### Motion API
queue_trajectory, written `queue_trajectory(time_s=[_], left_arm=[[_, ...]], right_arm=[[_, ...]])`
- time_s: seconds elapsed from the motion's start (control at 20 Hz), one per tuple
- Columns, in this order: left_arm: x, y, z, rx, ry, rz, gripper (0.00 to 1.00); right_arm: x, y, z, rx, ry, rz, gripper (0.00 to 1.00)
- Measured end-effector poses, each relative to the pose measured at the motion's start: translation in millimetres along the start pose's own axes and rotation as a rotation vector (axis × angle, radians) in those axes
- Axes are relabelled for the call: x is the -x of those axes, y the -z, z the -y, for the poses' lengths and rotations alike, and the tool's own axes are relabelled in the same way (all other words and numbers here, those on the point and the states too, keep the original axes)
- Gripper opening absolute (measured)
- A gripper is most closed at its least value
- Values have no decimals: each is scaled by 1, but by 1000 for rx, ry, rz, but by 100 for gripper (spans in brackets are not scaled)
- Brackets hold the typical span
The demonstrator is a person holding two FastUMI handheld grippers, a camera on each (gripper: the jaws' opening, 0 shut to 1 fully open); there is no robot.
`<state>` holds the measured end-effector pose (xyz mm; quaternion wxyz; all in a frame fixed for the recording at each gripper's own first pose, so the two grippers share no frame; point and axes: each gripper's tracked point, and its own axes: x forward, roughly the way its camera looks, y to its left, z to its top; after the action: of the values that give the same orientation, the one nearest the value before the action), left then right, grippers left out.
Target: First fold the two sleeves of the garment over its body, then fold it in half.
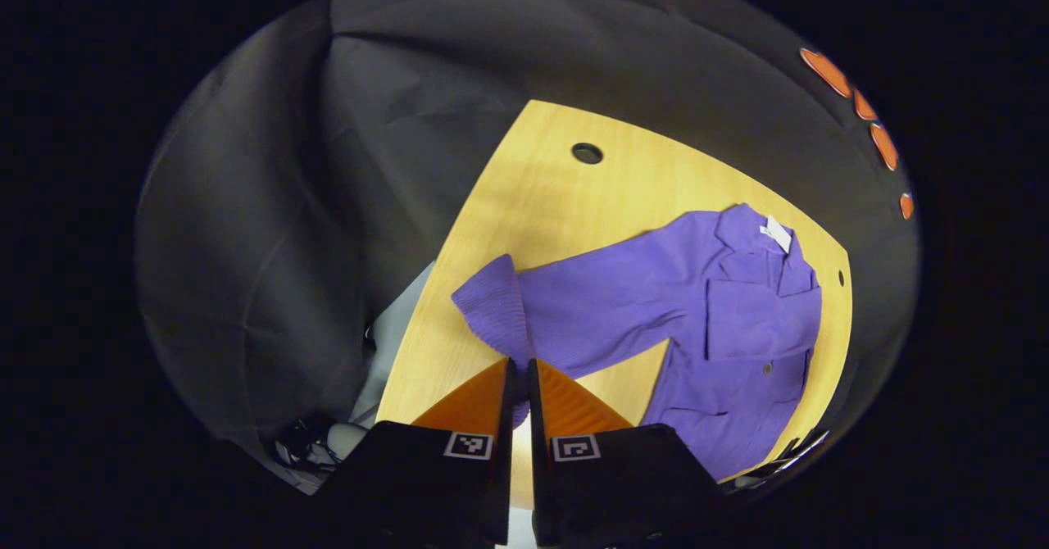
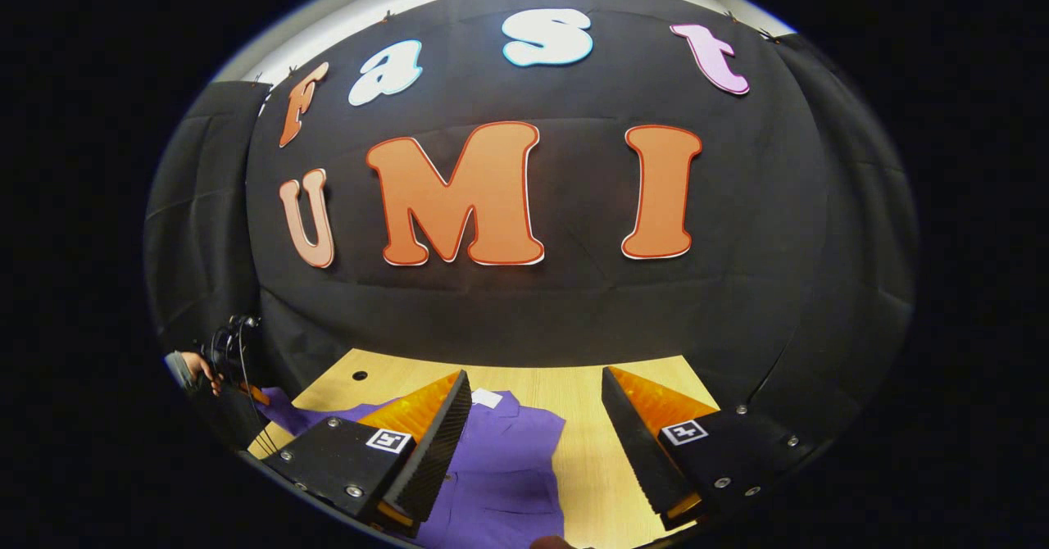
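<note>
A purple garment lies spread on the wooden bench, its body toward one edge and one sleeve stretched across the bare top. The left hand-held gripper (fingers nearly together, a thin gap between them) sits at the ribbed cuff; whether it grips cloth cannot be told. The right hand-held gripper hangs wide apart above the garment's collar end.

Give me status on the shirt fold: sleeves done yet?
Nothing is folded yet. The shirt lies spread on the table, one sleeve stretched out sideways. In hand: the left gripper, jaws nearly together at that sleeve's cuff; a grip can't be confirmed. The right gripper hangs open above the shirt. Left: both sleeves, then the half fold.
</note>
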<state>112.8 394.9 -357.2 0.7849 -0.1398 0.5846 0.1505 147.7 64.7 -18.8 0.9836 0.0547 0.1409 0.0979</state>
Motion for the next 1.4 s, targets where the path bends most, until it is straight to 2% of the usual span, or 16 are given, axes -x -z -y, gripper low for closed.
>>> queue_trajectory(time_s=[0.15, 0.6, 0.8, 1.1, 1.25, 1.4], left_arm=[[16, -10, 52, -68, 48, 25, 13], [35, -30, 173, -214, 114, 49, 13], [40, -28, 232, -266, 156, 45, 12], [40, -20, 349, -367, 227, 34, 12], [32, -12, 413, -446, 258, 17, 12], [25, -6, 459, -508, 273, 9, 12]], right_arm=[[10, 2, 12, -3, -3, 5, 95], [26, 15, 45, -41, -19, 6, 95], [27, 19, 45, -51, -46, 21, 95], [30, 26, 70, -29, -62, 16, 95], [35, 26, 96, -41, -40, 29, 95], [39, 29, 113, -61, -24, 32, 95]])
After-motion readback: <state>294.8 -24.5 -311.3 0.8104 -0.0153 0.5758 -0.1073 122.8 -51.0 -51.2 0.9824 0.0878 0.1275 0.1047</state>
